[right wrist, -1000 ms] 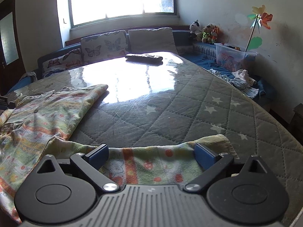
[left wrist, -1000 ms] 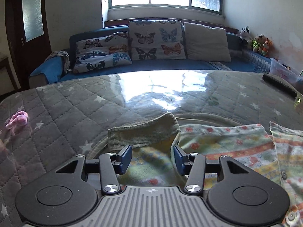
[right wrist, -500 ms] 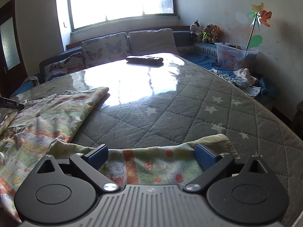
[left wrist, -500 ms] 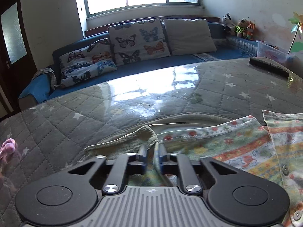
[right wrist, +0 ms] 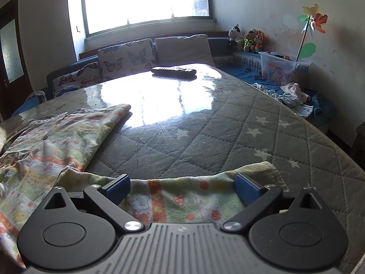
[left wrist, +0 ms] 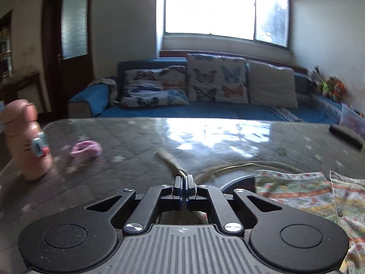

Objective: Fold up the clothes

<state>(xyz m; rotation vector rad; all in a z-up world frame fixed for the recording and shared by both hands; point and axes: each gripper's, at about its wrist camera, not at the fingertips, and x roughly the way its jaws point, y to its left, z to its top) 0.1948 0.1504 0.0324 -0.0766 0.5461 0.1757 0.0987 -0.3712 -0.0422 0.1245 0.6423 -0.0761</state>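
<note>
A child's floral button shirt (right wrist: 52, 146) lies spread on the grey quilted table (right wrist: 228, 137). In the left wrist view my left gripper (left wrist: 183, 180) is shut on the shirt's beige ribbed sleeve cuff (left wrist: 170, 159), which sticks out past the fingertips, lifted off the table. The rest of the shirt (left wrist: 296, 191) lies to the right. In the right wrist view my right gripper (right wrist: 182, 187) stands wide open low over the other sleeve (right wrist: 182, 196), whose beige cuff (right wrist: 267, 171) lies by the right finger (right wrist: 246, 186). Its pads do not press on the cloth.
A black remote control (right wrist: 174, 70) lies at the table's far side. A small pink item (left wrist: 85, 148) and a pale pink bottle (left wrist: 29, 141) stand at the table's left. A blue sofa (left wrist: 205, 110) with cushions runs behind; a plastic toy box (right wrist: 282, 68) sits right.
My left gripper has shut on the sleeve cuff, then risen and swung left with it, so the view now shows the table's left side. The right gripper has not moved.
</note>
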